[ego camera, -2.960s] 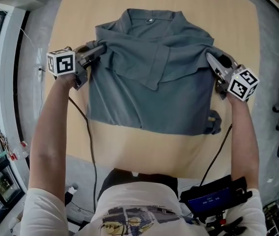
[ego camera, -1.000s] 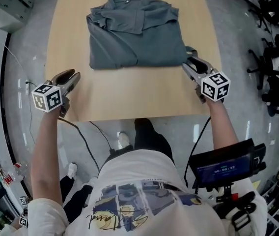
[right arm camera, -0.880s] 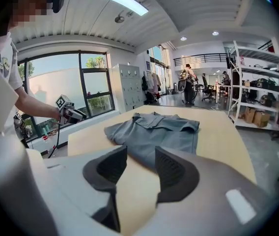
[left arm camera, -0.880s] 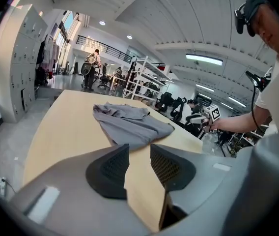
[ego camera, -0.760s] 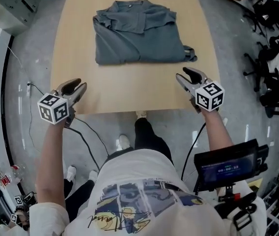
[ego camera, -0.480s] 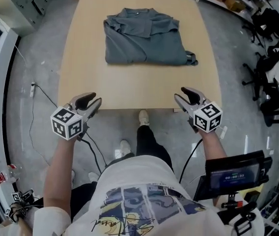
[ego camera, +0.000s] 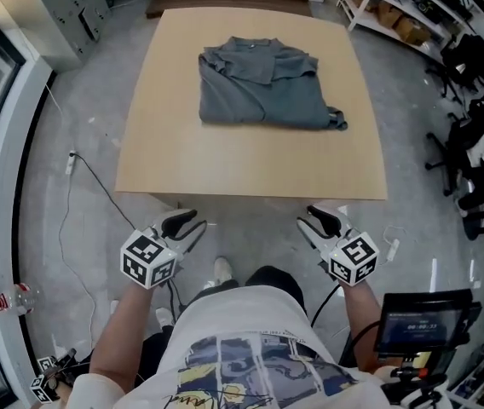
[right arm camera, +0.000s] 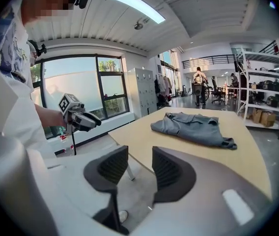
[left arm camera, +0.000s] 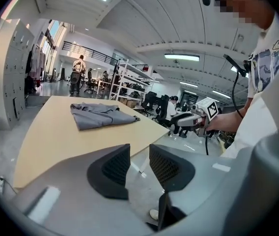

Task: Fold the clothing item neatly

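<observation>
The grey shirt (ego camera: 263, 83) lies folded in a rectangle on the far half of the wooden table (ego camera: 250, 164), with one small bit sticking out at its right corner. Both grippers hang over the floor in front of the table's near edge, well away from the shirt. My left gripper (ego camera: 193, 222) is open with nothing between its jaws, and my right gripper (ego camera: 314, 220) is also open and empty. The left gripper view shows the shirt (left arm camera: 100, 116) far beyond its jaws (left arm camera: 139, 151). The right gripper view shows the shirt (right arm camera: 193, 122) beyond its jaws (right arm camera: 140, 154).
Grey floor surrounds the table. A cable (ego camera: 97, 186) trails on the left. Office chairs (ego camera: 472, 83) and shelves (ego camera: 404, 7) stand at the right. A screen device (ego camera: 421, 322) hangs at the person's right hip. The person's shoe (ego camera: 222, 271) shows between the grippers.
Both grippers have drawn back from the shirt's sides, past the table's near edge and toward the person, who has stepped away from the table. The shirt stays folded and still.
</observation>
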